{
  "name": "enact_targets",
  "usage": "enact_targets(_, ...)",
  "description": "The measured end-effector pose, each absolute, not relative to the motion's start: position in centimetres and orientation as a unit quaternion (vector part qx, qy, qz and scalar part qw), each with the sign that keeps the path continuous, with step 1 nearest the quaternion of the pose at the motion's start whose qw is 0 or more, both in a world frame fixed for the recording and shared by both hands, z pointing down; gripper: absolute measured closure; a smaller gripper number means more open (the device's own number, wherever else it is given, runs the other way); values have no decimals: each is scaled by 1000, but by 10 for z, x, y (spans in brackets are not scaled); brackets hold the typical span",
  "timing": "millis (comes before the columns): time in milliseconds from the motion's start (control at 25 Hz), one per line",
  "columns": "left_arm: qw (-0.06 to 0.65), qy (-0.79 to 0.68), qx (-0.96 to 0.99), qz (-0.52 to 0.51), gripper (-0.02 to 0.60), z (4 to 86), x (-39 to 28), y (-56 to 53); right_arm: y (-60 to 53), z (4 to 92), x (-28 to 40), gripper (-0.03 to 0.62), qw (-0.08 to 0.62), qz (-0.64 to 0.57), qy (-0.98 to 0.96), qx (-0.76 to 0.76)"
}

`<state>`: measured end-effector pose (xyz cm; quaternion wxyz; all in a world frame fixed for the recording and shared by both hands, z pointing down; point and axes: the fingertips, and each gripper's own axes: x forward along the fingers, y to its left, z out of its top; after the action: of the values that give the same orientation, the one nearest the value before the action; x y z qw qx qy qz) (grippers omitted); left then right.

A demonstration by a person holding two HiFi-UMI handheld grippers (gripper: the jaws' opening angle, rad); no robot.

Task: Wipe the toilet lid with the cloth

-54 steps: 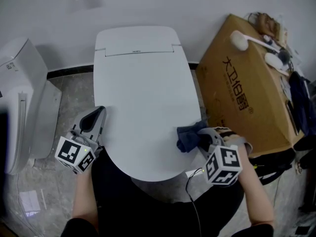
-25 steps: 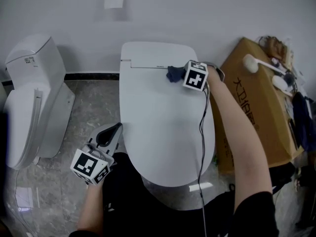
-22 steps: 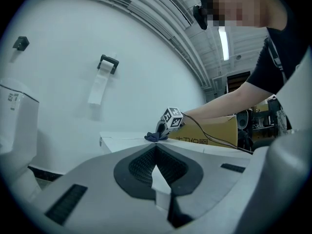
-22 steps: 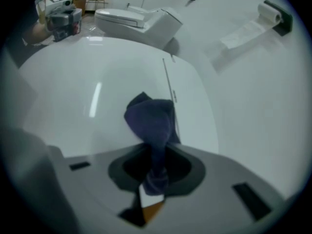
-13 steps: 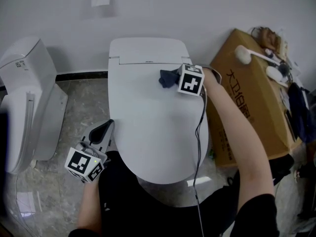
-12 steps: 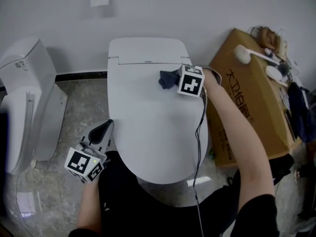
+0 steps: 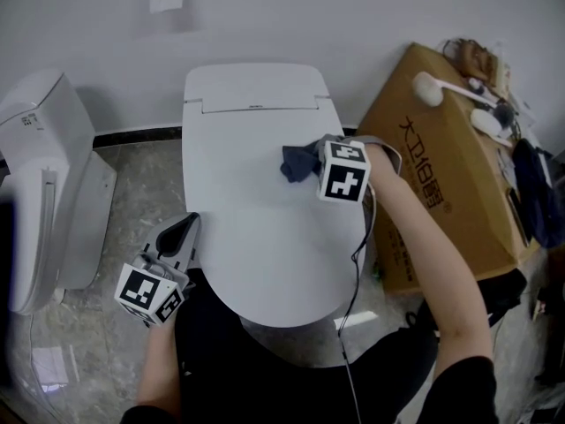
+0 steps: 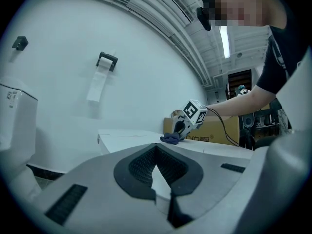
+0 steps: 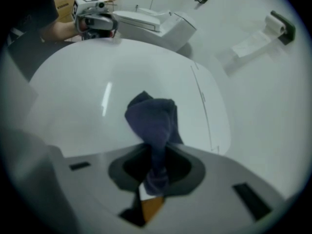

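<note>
The crumpled dark blue cloth (image 7: 296, 162) lies pressed on the right half of the closed glossy white toilet lid (image 7: 252, 223), one end of it clamped between the jaws of the right gripper (image 7: 314, 160), which reaches in from the lid's right edge. The left gripper (image 7: 180, 234) sits just beside the lid's front left edge, jaws together with nothing between them. A brown cardboard box (image 7: 441, 170) stands right of the toilet, and a second white toilet (image 7: 44, 193) stands left.

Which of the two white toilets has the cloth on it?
The centre white toilet, beside the brown cardboard box: the right gripper holds the dark blue cloth there.
</note>
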<state>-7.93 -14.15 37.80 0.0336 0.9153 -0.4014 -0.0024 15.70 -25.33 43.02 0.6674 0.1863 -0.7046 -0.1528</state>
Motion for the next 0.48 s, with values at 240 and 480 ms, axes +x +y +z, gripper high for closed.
enact_targets(240, 28, -401, 916, 1, 568, 374, -75, -144, -224, 431, 157, 514, 669, -163, -704, 177)
enact_targets(480, 22, -399, 916, 7, 568, 373, -69, -146, -186, 432, 159, 514, 668, -170, -704, 171)
